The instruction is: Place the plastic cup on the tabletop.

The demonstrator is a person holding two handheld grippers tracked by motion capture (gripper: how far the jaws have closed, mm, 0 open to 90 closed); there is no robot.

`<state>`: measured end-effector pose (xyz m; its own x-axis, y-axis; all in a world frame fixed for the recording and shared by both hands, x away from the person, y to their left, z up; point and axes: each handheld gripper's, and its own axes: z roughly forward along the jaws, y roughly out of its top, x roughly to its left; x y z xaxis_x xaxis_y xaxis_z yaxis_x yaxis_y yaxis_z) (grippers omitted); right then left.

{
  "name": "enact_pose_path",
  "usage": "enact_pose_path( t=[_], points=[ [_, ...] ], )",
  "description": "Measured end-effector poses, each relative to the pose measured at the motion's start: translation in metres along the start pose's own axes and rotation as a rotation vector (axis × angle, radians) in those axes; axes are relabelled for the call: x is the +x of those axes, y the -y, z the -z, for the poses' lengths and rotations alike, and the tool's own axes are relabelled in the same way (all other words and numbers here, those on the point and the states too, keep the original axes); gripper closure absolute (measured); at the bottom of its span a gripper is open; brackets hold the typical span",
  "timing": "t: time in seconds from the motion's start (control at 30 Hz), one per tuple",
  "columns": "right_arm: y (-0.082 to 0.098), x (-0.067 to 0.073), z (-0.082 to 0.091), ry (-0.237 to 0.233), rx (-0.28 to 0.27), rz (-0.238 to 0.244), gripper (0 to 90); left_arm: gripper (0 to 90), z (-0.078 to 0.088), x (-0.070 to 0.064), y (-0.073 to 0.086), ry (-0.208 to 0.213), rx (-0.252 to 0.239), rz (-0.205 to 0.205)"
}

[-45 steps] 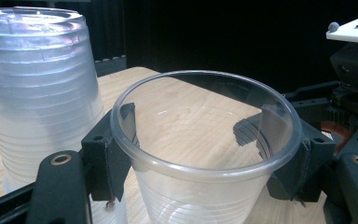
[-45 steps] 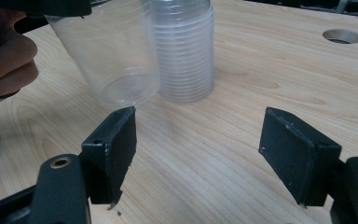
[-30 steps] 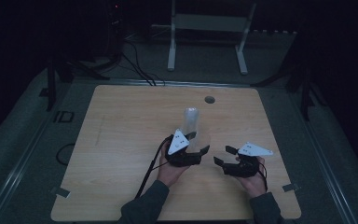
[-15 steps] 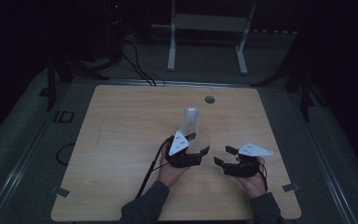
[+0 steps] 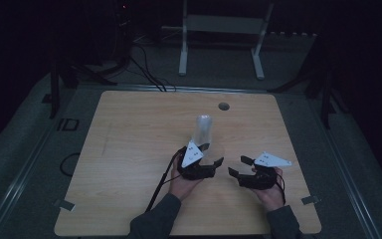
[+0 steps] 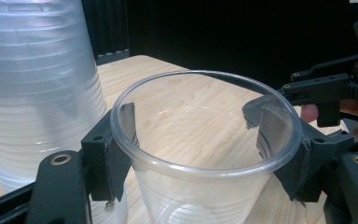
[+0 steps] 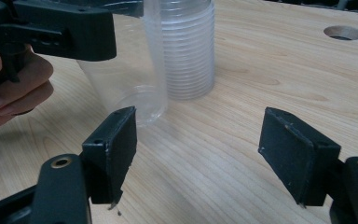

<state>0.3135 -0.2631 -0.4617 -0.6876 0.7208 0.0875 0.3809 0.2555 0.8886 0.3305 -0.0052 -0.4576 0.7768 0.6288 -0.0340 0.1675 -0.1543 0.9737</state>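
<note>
Nothing shifted since earlier – left gripper [image 6: 196, 140] half-closed, clasping single clear plastic cup [image 6: 205, 154] just beside tall stack of clear plastic cups [image 6: 37, 88], right gripper [image 7: 200, 154] wide open, empty – above wooden table [image 7: 242, 140]

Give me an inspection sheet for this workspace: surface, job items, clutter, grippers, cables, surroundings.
Surface: wooden table, bare, one round hole near the far edge.
Job's things: single clear cup upright on the table; stack of clear cups standing beside it.
Clutter: nothing seen.
Grippers: left gripper jaws pressed on the single cup's sides; right gripper jaws open, nothing between them.
Cables: black cable trails from the left gripper toward the near edge.
Surroundings: dark room, white frame behind the table.
</note>
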Motion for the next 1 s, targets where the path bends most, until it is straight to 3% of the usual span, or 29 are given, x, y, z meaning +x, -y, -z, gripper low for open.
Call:
enact_pose_path(
  t=[1.0],
  points=[
    [0.000,-0.002,0.002,0.006,-0.001,-0.004,27.4,28.6,-0.008,-0.001,0.013,0.006,0.039,0.003]
  ],
)
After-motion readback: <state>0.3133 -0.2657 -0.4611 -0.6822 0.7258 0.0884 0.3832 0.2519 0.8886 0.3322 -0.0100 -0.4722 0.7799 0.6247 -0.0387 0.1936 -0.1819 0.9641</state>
